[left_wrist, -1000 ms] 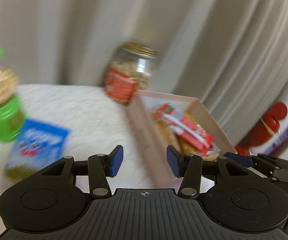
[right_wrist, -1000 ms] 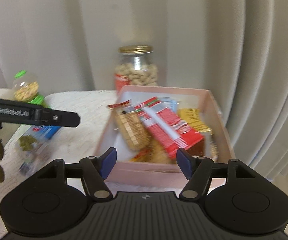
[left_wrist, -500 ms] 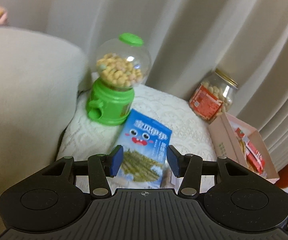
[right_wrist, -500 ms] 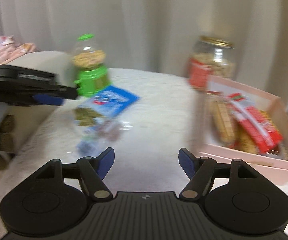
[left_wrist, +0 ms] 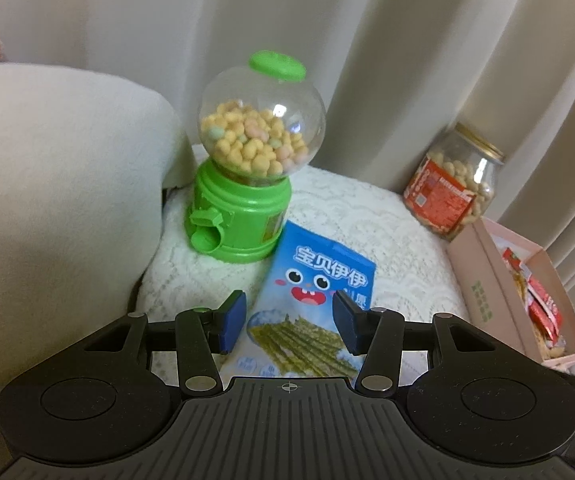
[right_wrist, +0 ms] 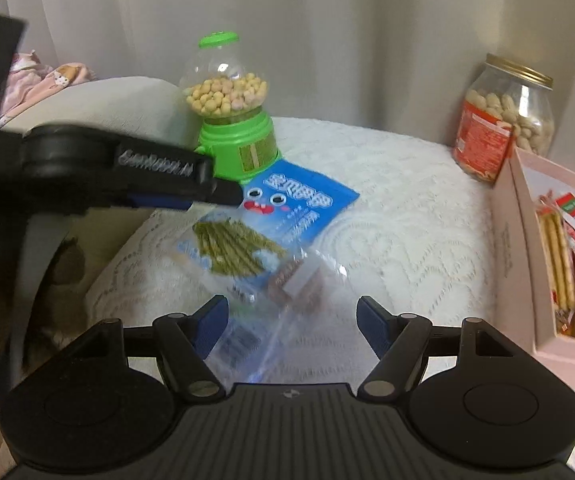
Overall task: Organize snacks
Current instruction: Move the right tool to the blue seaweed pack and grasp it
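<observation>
A blue snack bag with a cartoon face lies flat on the white lace cover. My left gripper hovers open just above it, one blue pad on each side of the bag. From the right wrist view the left gripper reaches over the upper left corner of the blue bag. A clear packet with brown pieces rests against the bag's lower end. My right gripper stands open above that packet. The pink box at the right holds several wrapped snacks.
A green candy dispenser with a clear globe stands right behind the blue bag. A glass peanut jar sits at the back by the pink box. A cream cushion rises at the left. Curtains hang close behind.
Both views swung left, from the pink box to the dispenser and the blue bag. The left gripper then held still over the bag, while the right kept sliding left. Jaws stayed apart.
</observation>
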`<act>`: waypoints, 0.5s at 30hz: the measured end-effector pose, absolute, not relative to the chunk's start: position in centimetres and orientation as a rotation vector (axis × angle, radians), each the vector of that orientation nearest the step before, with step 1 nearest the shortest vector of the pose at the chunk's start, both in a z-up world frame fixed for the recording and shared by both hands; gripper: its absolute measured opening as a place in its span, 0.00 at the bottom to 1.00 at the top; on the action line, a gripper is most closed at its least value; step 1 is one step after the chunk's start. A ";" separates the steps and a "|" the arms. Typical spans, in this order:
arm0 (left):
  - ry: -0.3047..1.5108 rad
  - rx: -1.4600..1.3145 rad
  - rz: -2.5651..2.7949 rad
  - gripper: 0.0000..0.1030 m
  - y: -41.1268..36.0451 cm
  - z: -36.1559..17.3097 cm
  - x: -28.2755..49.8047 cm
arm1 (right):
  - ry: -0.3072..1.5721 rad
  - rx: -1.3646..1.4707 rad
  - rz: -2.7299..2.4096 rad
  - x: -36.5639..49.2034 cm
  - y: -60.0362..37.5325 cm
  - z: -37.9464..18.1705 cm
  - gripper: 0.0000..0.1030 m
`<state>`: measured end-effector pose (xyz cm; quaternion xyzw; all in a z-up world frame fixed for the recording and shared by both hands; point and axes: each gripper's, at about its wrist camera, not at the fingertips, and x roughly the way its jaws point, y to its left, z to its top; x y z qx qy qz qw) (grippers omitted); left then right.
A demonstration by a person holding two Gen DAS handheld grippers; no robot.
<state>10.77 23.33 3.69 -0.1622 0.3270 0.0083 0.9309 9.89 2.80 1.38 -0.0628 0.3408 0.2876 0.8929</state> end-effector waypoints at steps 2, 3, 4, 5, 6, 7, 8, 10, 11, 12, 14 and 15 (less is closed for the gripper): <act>0.650 -0.323 0.021 0.52 23.4 5.0 9.5 | 0.708 -0.123 0.587 10.7 3.1 1.4 0.70; 0.644 -0.317 0.024 0.52 23.5 5.7 8.8 | 0.712 -0.113 0.583 11.1 3.1 1.5 0.70; 0.638 -0.303 0.028 0.52 23.5 6.4 7.8 | 0.720 -0.098 0.579 11.7 3.1 1.7 0.70; 0.635 -0.291 0.025 0.52 23.4 6.9 6.9 | 0.735 -0.079 0.575 12.3 3.0 1.9 0.70; 0.632 -0.281 0.017 0.52 23.3 7.2 6.1 | 0.753 -0.060 0.573 13.1 3.0 2.1 0.70; 0.638 -0.272 0.006 0.52 23.0 7.2 5.2 | 0.768 -0.045 0.572 13.8 3.1 2.4 0.70; 0.653 -0.259 -0.011 0.52 22.6 7.0 4.4 | 0.783 -0.030 0.565 14.6 3.2 2.7 0.70; 0.699 -0.232 -0.056 0.52 21.5 5.8 3.4 | 0.808 -0.004 0.556 16.0 3.6 3.4 0.70; 0.722 -0.229 -0.081 0.52 21.0 4.9 2.9 | 0.828 0.009 0.562 16.9 3.9 3.8 0.70; 0.738 -0.232 -0.096 0.52 20.6 4.1 2.4 | 0.860 0.020 0.568 17.8 4.5 4.1 0.70; 0.767 -0.237 -0.118 0.52 20.0 2.5 1.7 | 0.934 0.042 0.570 19.4 5.9 4.4 0.69; 0.776 -0.240 -0.122 0.52 19.9 2.0 1.5 | 0.980 0.050 0.564 20.2 6.9 4.3 0.69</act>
